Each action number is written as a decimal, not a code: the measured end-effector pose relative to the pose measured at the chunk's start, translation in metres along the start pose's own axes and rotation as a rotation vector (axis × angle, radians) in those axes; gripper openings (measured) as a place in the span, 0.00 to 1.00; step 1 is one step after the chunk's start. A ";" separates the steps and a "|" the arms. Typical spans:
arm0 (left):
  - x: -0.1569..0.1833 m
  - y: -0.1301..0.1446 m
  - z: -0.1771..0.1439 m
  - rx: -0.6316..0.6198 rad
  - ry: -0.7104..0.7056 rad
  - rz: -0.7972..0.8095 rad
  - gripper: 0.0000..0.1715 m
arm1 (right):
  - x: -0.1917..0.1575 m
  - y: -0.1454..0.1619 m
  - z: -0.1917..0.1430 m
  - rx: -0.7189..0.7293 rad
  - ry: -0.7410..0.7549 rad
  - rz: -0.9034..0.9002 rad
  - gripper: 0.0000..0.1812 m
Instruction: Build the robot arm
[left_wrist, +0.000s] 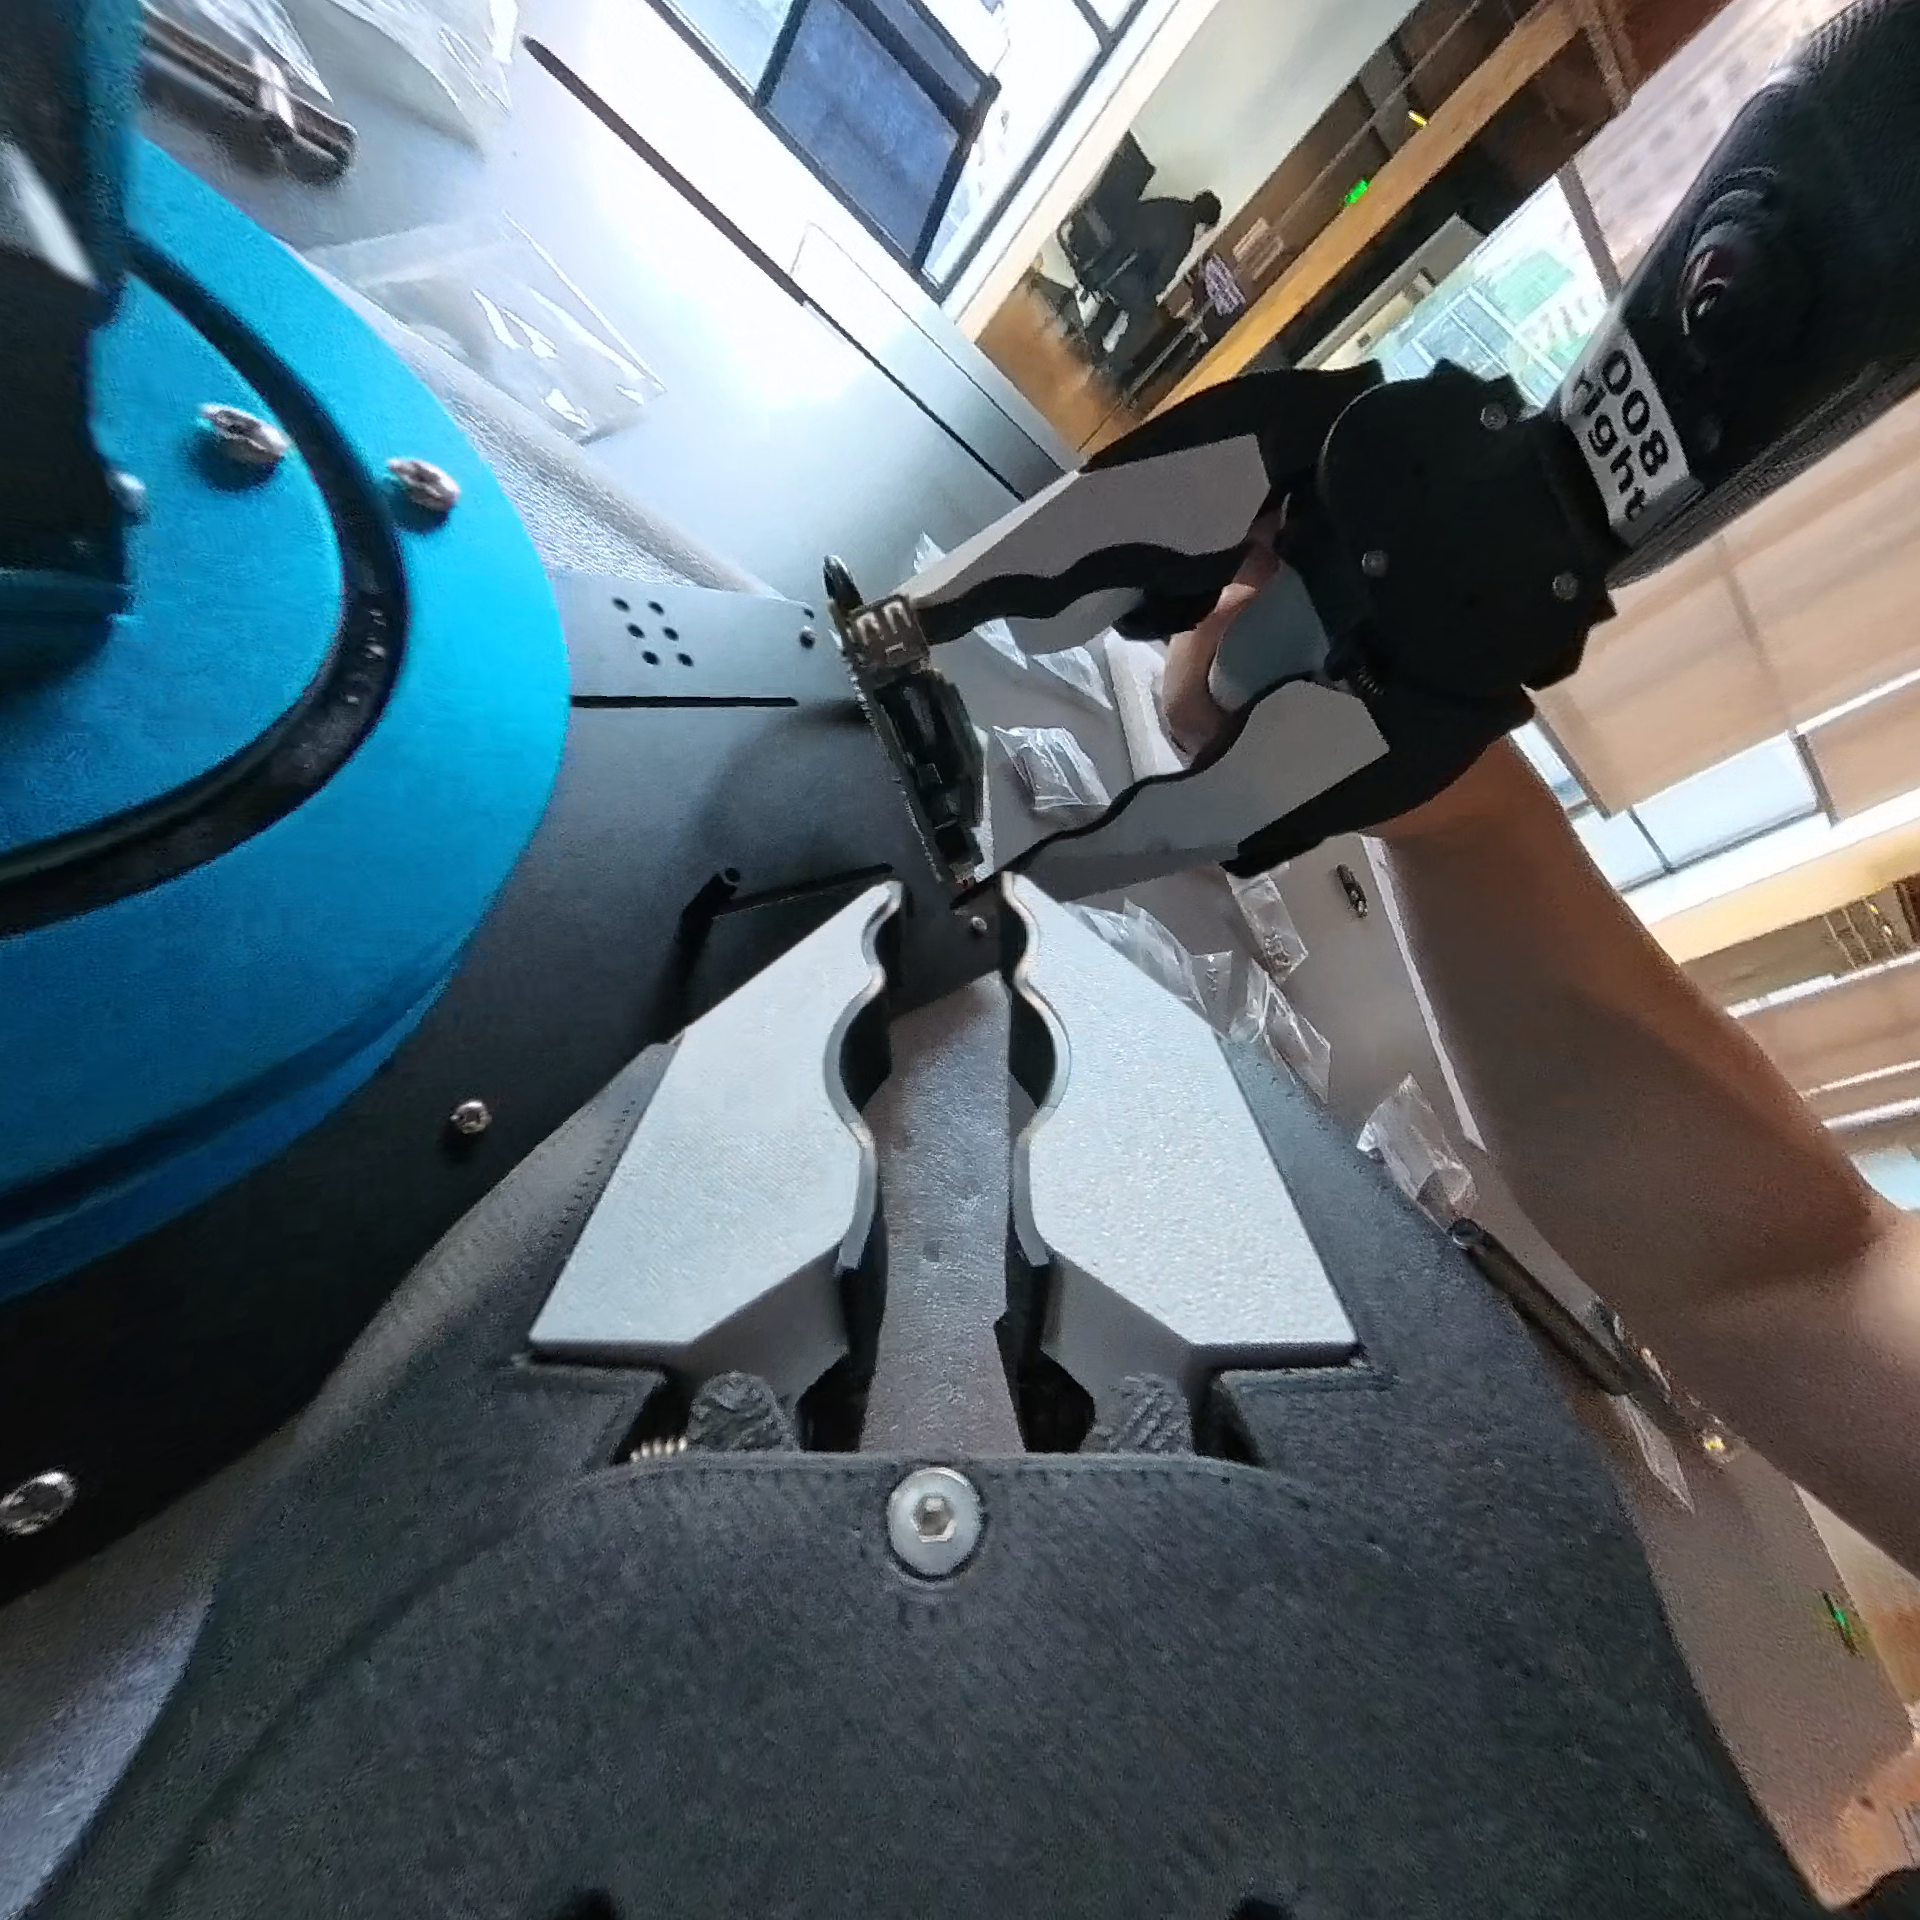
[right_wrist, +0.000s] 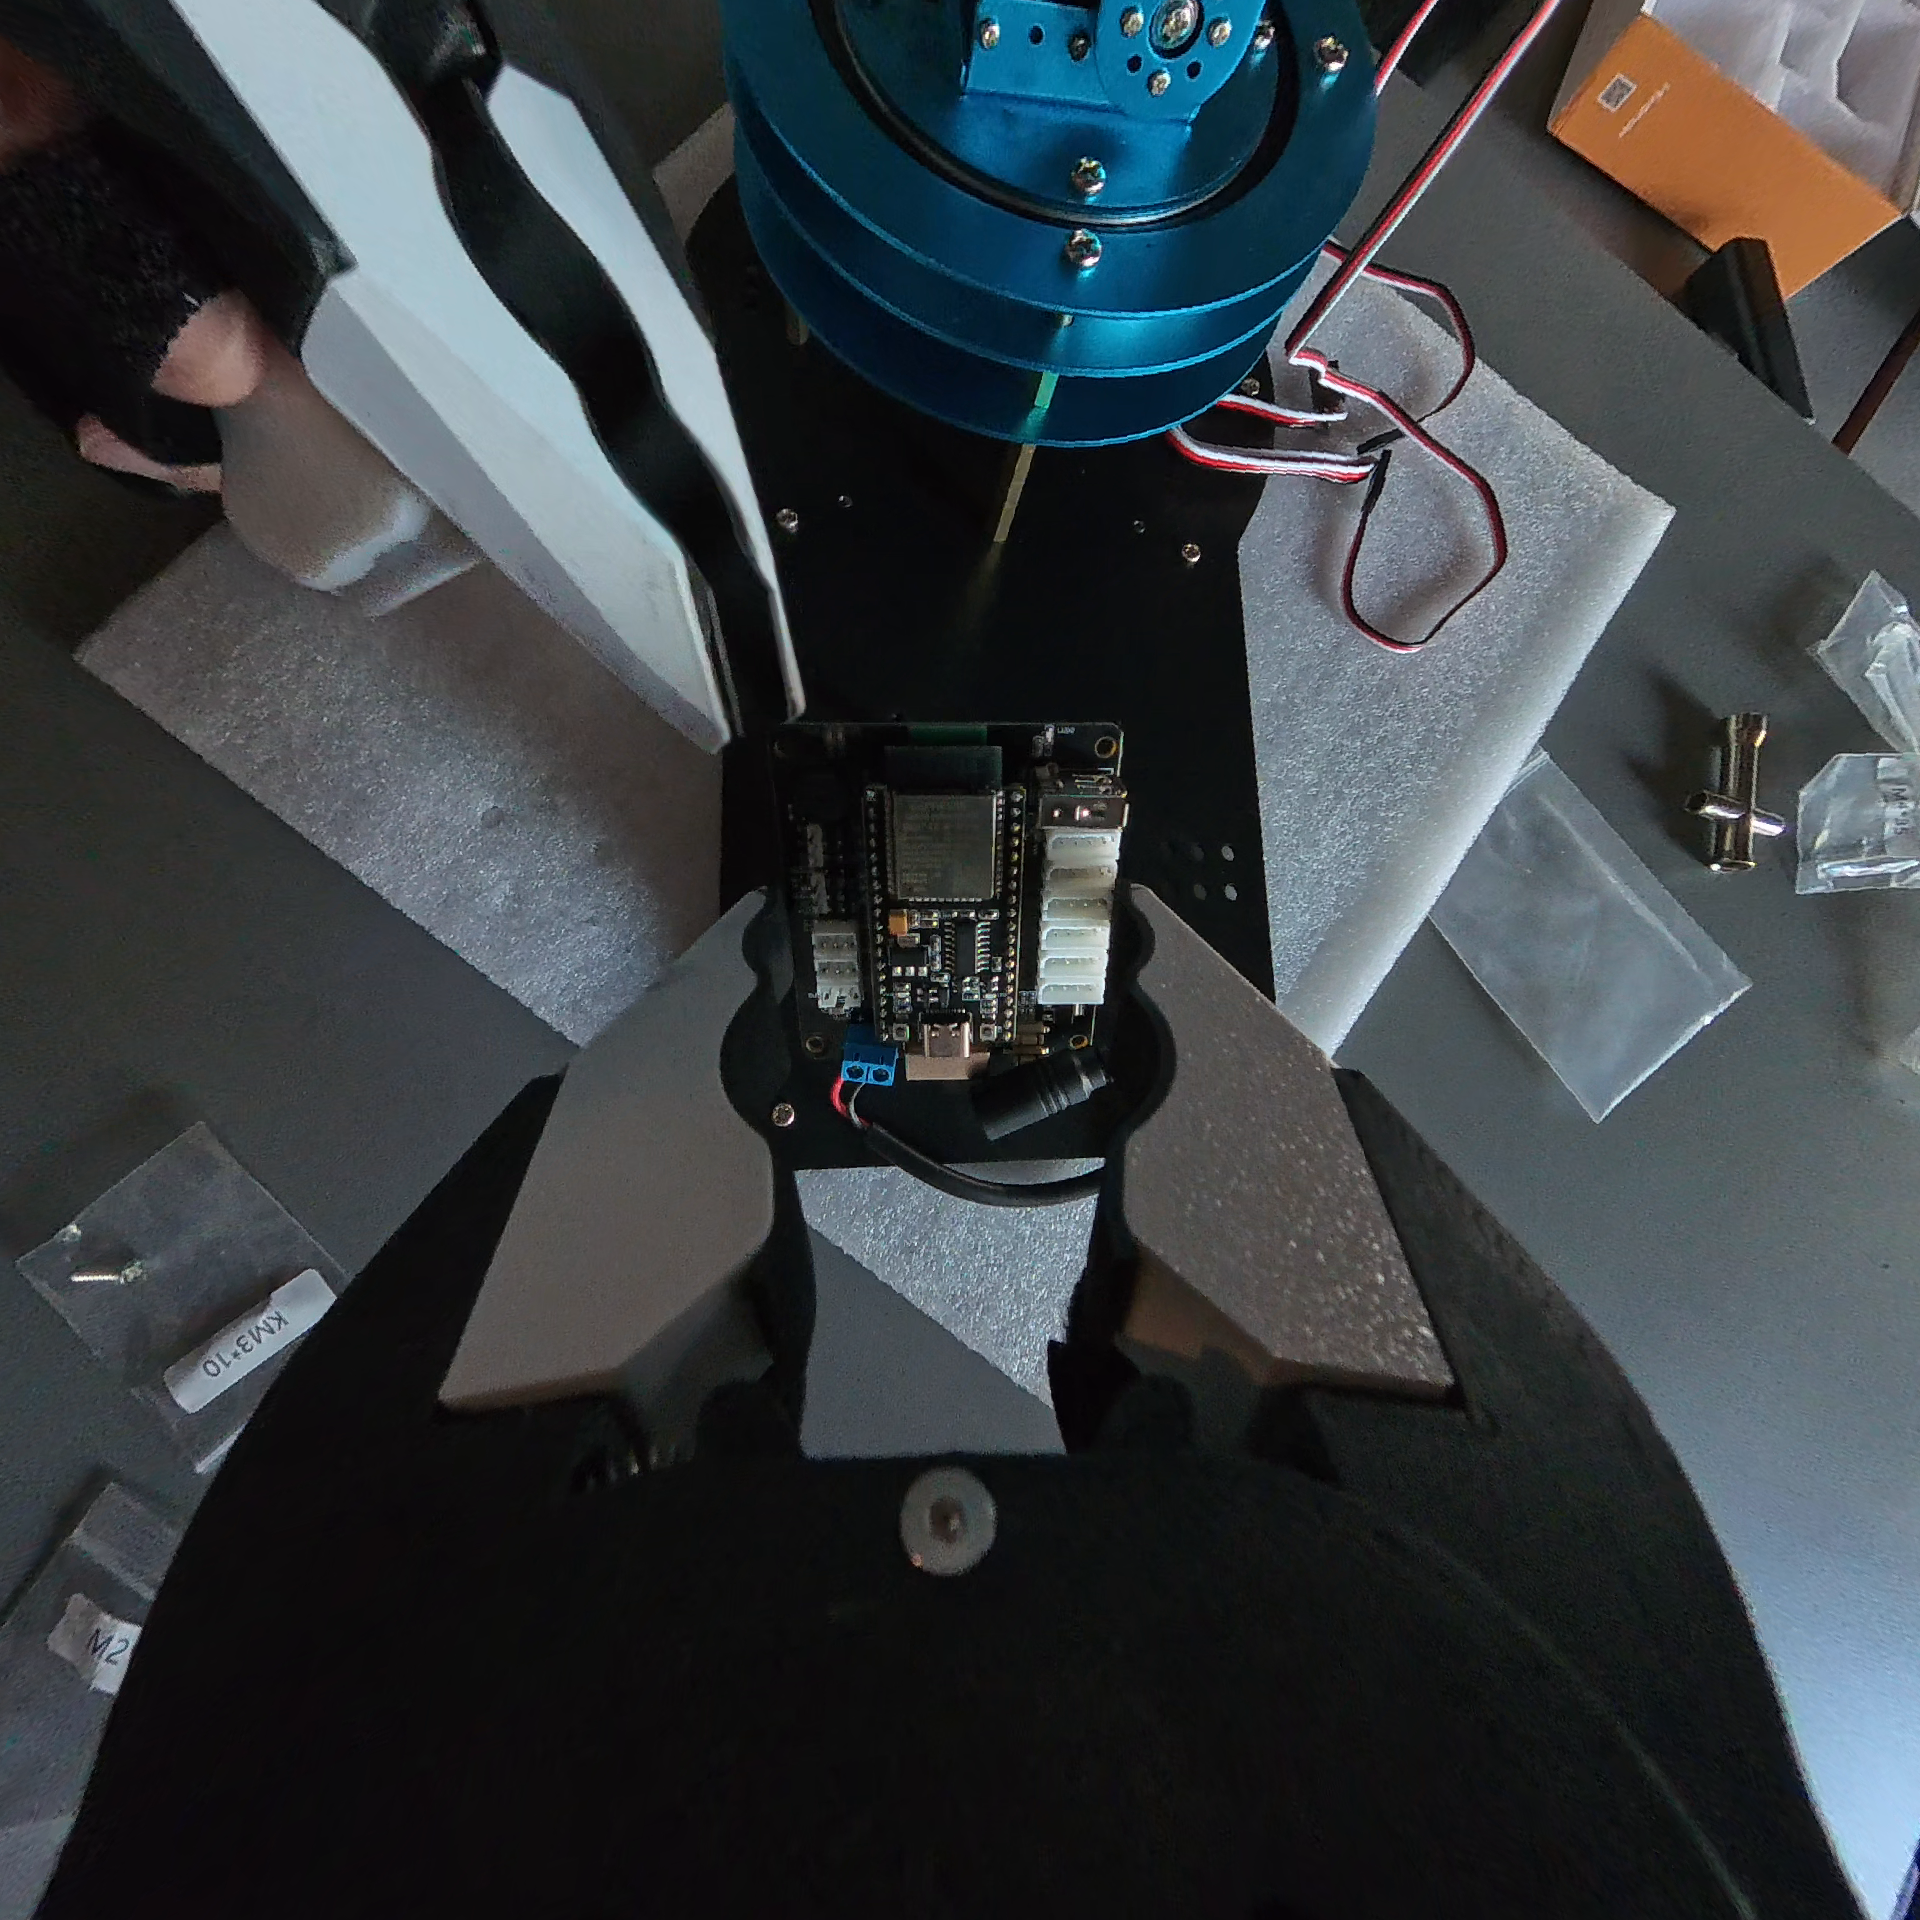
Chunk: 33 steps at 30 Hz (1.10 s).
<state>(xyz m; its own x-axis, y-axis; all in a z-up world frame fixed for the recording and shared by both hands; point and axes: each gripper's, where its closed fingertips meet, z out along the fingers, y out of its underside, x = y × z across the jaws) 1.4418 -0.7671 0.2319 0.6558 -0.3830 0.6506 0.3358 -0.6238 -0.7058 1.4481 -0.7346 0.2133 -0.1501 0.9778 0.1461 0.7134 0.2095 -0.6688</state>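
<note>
A small black circuit board (right_wrist: 951, 914), carrying white connectors, a blue terminal block and a metal-capped module, sat over the near end of a black chassis plate (right_wrist: 977, 613). The right gripper (right_wrist: 945, 914) straddled the board, one fingertip against each long edge, jaws spread to the board's width; it appeared to grip the board, though firm contact could not be confirmed. In the left wrist view the board (left_wrist: 925, 748) was seen edge-on, standing off the plate between the right gripper's (left_wrist: 940, 738) grey fingers. The left gripper (left_wrist: 951, 894) had its jaws nearly closed, tips a narrow gap apart, and seemed to pinch the plate's edge just below the board; whether it truly clamped could not be told. A blue turntable assembly (right_wrist: 1049, 208) stood farther along the plate, with red-white-black servo leads (right_wrist: 1392, 468) trailing onto grey foam sheet (right_wrist: 416, 748). Small clear bags of hardware (right_wrist: 177, 1288) and a metal cross wrench (right_wrist: 1730, 810) lay on the grey table (right_wrist: 1662, 1299). In the inspector's judgement, the board should be held level by its edges, clear of the connectors, the plate kept steady.
</note>
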 end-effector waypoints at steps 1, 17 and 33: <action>0.000 0.000 0.002 -0.003 0.004 -0.002 0.08 | 0.000 0.000 0.000 0.003 0.000 -0.001 0.33; -0.001 0.001 0.006 0.016 0.019 0.030 0.00 | -0.002 -0.002 0.001 0.019 0.009 0.001 0.33; -0.005 -0.001 0.004 0.027 0.041 -0.047 0.01 | -0.001 -0.001 0.001 0.007 0.023 0.000 0.33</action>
<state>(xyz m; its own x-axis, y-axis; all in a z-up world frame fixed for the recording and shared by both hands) 1.4410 -0.7621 0.2279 0.6110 -0.3815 0.6937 0.3837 -0.6237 -0.6810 1.4467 -0.7361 0.2126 -0.1349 0.9774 0.1629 0.7084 0.2100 -0.6738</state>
